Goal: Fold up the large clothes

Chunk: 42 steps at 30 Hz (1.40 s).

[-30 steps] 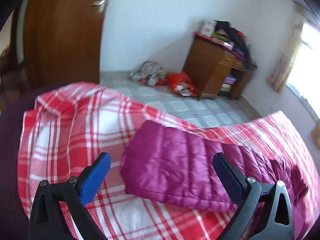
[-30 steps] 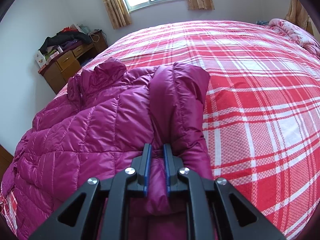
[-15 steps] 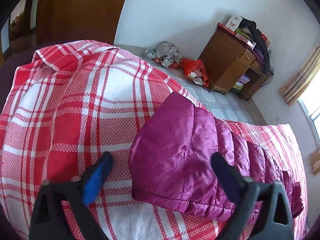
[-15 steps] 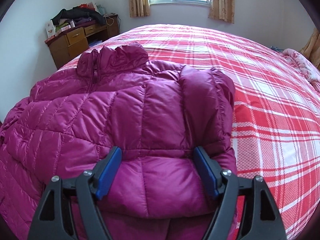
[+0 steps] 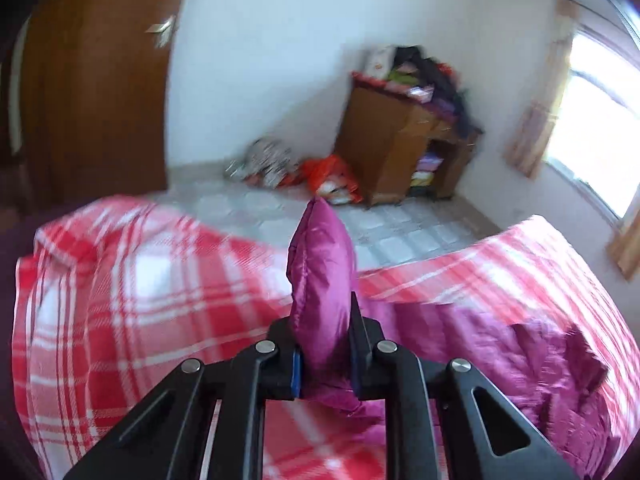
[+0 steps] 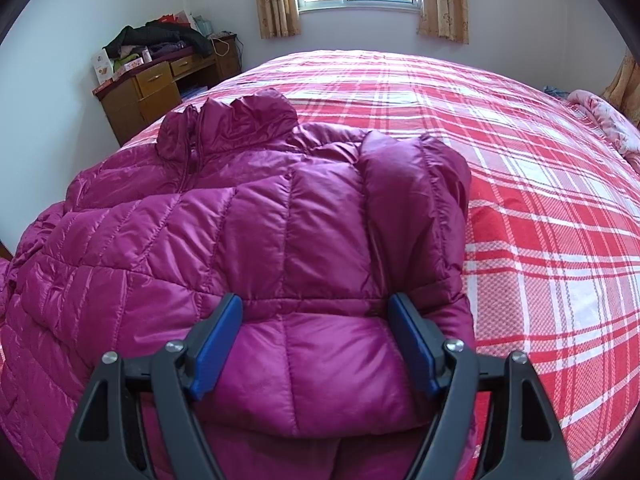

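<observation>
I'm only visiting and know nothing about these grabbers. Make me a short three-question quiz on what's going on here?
1. True or false: the left gripper is shut on a fold of the jacket.
2. The right gripper is: A) shut on the jacket, B) open, its fingers either side of a folded-over part of the jacket, C) holding the curtain.
3. Fill in: the jacket lies on a red and white ______ bedspread.

Key: 1 true; 2 B; 3 checked.
</observation>
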Available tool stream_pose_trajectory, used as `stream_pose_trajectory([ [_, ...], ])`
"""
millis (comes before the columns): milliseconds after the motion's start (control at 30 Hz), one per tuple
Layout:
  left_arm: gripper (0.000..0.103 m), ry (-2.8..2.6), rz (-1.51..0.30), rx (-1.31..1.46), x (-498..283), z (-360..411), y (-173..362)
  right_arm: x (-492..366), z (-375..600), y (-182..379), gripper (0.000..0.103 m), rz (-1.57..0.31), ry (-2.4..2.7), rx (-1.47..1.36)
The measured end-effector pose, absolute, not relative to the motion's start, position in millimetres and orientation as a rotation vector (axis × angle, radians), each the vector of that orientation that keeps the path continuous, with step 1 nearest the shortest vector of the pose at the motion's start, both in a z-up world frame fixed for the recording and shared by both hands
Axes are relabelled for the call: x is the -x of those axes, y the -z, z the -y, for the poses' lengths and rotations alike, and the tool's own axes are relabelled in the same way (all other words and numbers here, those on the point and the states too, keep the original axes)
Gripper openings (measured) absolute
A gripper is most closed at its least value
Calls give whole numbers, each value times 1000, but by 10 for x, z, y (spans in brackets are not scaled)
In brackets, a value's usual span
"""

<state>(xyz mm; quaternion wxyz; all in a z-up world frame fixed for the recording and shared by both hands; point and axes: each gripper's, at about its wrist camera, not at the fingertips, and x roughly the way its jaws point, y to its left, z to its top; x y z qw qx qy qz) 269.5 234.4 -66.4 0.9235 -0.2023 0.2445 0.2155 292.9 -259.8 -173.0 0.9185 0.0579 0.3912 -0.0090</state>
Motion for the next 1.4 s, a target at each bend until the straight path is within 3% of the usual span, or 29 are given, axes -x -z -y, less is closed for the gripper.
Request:
stream_pose_trajectory([
  [133, 17, -263, -387, 272, -2741, -1488, 177, -2926, 2630, 1729, 78, -796, 7, -143],
  [300, 17, 45, -323, 116, -2709, -196, -59, -2919, 2656, 1725, 78, -785, -2, -172],
  [600, 17, 338, -477, -5, -2733, 1204, 642, -2865, 2806, 1720, 78, -744, -24, -278],
  [933, 17, 378, -653, 15, -2824, 1365, 1125, -2848, 2858, 1717, 78, -730, -36, -332],
  [967, 19, 397, -676, 29, -2849, 1353, 1138, -2837, 2868, 1721, 78, -729, -36, -337],
  [1033, 34, 442, -735, 56, -2855, 1303, 1146, -2834, 2874, 1722, 78, -728, -38, -342],
  [1067, 47, 468, -764, 69, -2830, 1265, 1146, -2834, 2880, 1725, 78, -728, -38, -341],
  [1133, 57, 493, -792, 92, -2681, 1167, 1164, -2831, 2886, 1725, 78, -726, -41, -349],
  [1400, 62, 320, -737, 30, -2041, 510, 986, -2824, 2879, 1688, 76, -741, -36, -354],
])
